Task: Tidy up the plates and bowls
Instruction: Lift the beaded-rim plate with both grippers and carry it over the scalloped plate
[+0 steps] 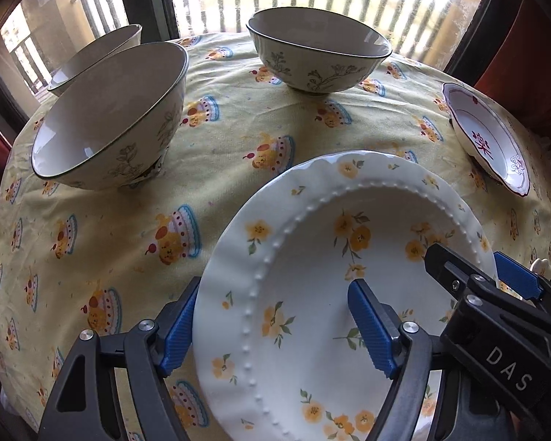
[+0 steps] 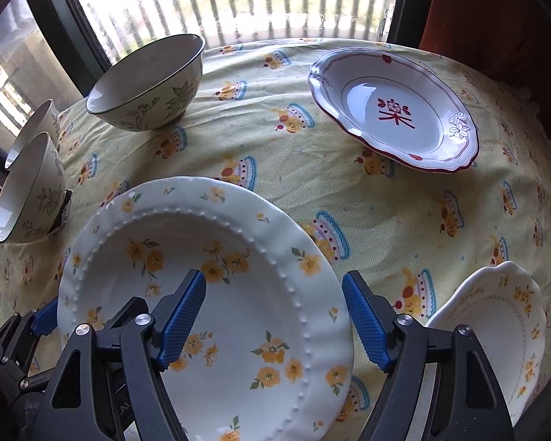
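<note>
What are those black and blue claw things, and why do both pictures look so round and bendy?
A person holds one gripper in each hand. Each carries a wide-angle camera, which bends the picture. One picture looks along the left gripper, the other along the right gripper. Both straddle opposite rims of the big white plate with yellow flowers, jaws apart, not squeezing it yet. On the yellow cake-patterned tablecloth also sit three cream bowls with leaf drawings, a white dish with a dark red rim and a small scalloped yellow-flowered plate.
</note>
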